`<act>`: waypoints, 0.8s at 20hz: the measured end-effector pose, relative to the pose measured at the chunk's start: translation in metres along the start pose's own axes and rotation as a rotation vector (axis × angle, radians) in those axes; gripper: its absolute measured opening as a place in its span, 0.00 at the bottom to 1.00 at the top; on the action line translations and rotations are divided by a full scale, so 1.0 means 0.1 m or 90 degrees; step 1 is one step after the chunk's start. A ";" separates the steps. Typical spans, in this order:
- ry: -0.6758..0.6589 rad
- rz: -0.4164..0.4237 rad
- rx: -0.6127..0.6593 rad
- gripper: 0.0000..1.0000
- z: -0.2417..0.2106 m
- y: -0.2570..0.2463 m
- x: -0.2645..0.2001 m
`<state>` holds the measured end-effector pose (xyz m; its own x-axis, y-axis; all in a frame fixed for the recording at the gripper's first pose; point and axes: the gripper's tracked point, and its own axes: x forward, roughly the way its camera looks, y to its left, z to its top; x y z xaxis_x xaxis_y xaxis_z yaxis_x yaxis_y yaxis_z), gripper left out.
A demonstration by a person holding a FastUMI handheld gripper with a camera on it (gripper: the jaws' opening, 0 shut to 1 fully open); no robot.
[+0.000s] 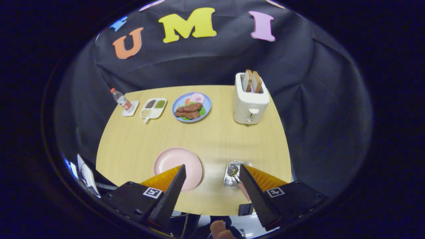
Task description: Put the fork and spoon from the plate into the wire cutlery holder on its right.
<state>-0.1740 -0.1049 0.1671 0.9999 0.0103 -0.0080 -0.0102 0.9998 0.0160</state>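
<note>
**Booth Tabletop With Claw Raised Above the Near Edge**

A dark cloth wall (pixel 206 63) enclosed a pale wooden tabletop (pixel 212 132). Along the far side stood a small water bottle (pixel 120 99) on a white coaster (pixel 130 109), a white divided dish (pixel 153 108) with three fillings, a blue plate (pixel 191 107) of food, and a white toaster (pixel 249 99) with two bread slices upright in its slots. The toaster stood well apart from the near items.

The claw (pixel 212 171) was held above the near edge of the tabletop, its two fingers spread wide with nothing between them but bare tabletop. It gripped nothing.

The pink plate (pixel 177 166) lay near the front edge, partly covered by the tip of the left finger (pixel 172 189). Its visible surface carried no cutlery. The wire cutlery holder (pixel 232 176) sat to the right of the plate, just beside the tip of the right finger (pixel 252 196), which hid its right part. One utensil with a dark rounded head (pixel 233 170) stood in the holder, and a reddish patterned handle (pixel 244 192) ran along the finger's inner edge. Whether this was the fork or the spoon could not be told, and a second utensil could not be made out.

Papers (pixel 84 174) and part of a hand (pixel 220 230) showed below the tabletop edge, both cut off.
</note>
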 end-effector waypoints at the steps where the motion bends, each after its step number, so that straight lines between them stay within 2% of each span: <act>1: -0.035 -0.012 -0.007 0.97 0.10 0.05 -0.08; 8: -0.254 -0.027 0.034 0.97 0.70 0.54 -0.64; 11: -0.330 -0.080 0.054 0.96 0.85 0.57 -0.90; 16: -0.475 -0.049 0.049 0.96 1.09 0.94 -1.37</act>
<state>-0.3110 -0.0140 0.2786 0.7379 -0.1004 0.6674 0.0331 0.9931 0.1128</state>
